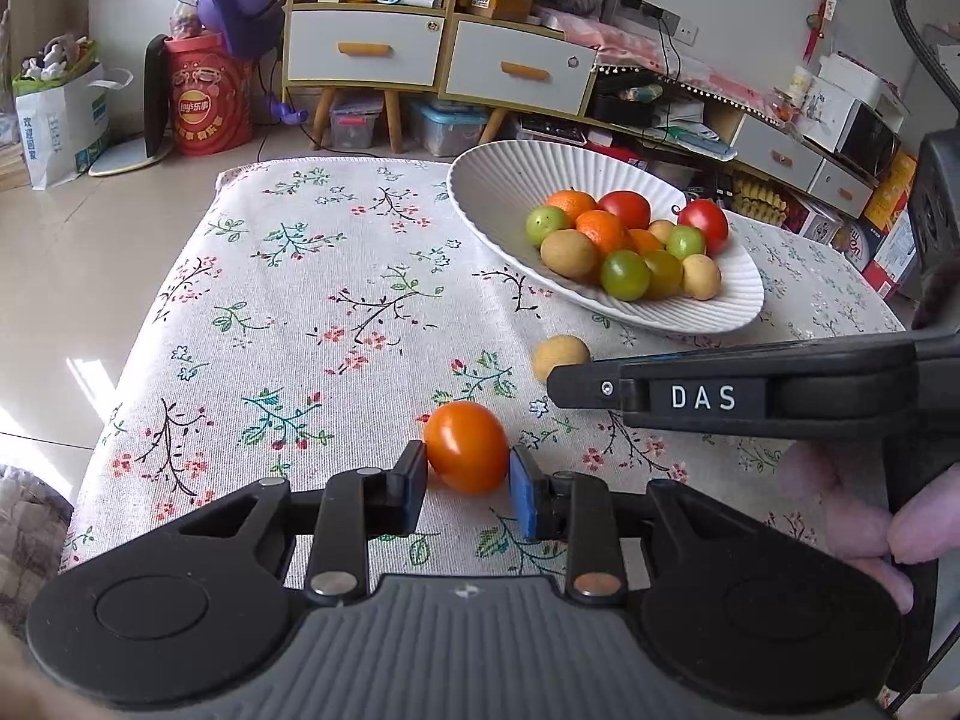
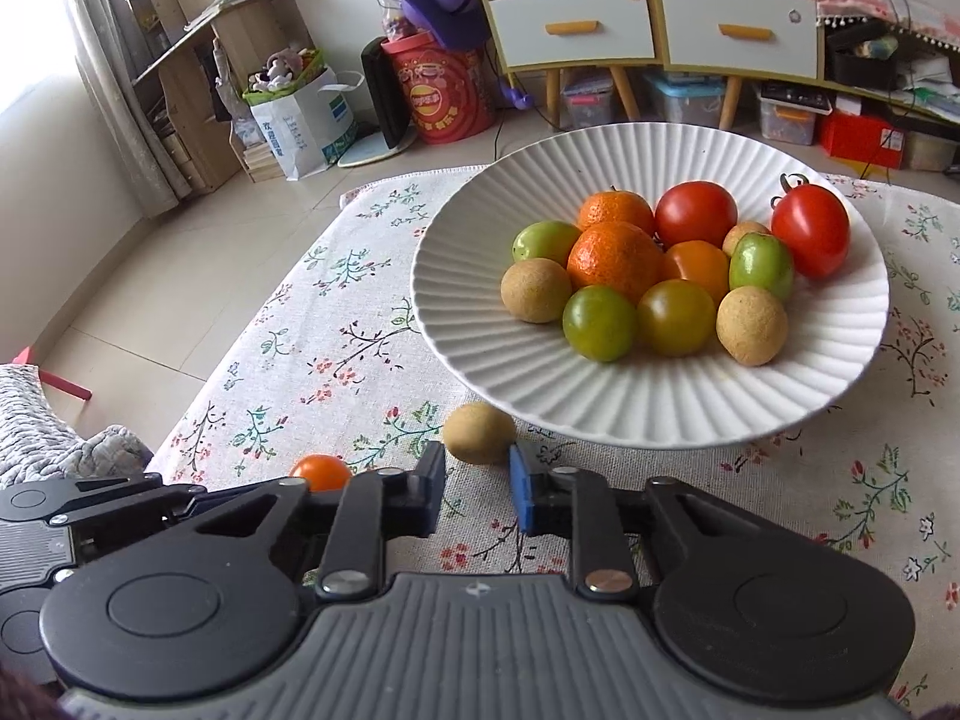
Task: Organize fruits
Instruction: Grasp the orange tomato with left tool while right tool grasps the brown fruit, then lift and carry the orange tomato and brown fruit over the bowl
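Left gripper (image 1: 467,468) around glossy round orange tomato (image 1: 467,446).

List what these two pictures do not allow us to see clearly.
- Right wrist view: orange tomato, lower half hidden behind the left hand-held gripper.
- Left wrist view: tan fruit, partly covered by the right hand-held gripper.
- Both views: box labels on the shelf too small.
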A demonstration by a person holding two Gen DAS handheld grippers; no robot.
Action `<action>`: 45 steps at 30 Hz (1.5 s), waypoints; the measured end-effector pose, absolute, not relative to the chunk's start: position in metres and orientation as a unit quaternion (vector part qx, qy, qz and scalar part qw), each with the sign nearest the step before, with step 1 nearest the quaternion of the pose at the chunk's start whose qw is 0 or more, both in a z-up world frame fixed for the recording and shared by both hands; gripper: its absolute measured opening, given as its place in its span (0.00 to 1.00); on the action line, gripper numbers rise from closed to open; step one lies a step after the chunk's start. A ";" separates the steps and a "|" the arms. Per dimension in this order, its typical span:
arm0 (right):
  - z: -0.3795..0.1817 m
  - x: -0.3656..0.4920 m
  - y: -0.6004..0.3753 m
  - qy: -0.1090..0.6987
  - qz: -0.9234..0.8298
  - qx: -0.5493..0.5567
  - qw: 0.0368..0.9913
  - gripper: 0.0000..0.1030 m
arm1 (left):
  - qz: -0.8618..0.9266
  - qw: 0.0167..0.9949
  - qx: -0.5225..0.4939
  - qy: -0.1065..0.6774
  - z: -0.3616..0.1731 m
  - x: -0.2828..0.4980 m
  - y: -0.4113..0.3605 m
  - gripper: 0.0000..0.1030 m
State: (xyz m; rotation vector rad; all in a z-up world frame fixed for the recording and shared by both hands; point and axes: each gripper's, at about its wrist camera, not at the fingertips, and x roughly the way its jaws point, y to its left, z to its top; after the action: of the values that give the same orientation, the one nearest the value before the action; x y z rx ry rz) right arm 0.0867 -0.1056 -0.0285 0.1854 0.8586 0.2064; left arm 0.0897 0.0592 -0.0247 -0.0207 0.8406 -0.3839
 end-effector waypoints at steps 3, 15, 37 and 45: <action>-0.027 0.084 -0.105 0.416 0.106 0.079 0.900 0.09 | -0.186 0.895 -0.010 0.406 -0.025 0.090 0.059 0.25; -0.024 0.083 -0.103 0.421 0.108 0.093 0.896 0.33 | -0.185 0.893 -0.013 0.411 -0.023 0.087 0.057 0.24; -0.024 0.090 -0.095 0.414 0.097 0.079 0.902 0.23 | -0.185 0.893 -0.014 0.410 -0.023 0.085 0.059 0.24; -0.001 0.072 -0.114 0.405 0.134 0.104 0.898 0.23 | -0.185 0.892 -0.025 0.412 -0.019 0.083 0.062 0.24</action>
State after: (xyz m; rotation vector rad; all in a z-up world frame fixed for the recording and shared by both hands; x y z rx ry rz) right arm 0.0719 -0.1144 -0.0014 0.2147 0.8384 0.2779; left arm 0.0829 0.0622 -0.0189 -0.0511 0.8551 -0.3833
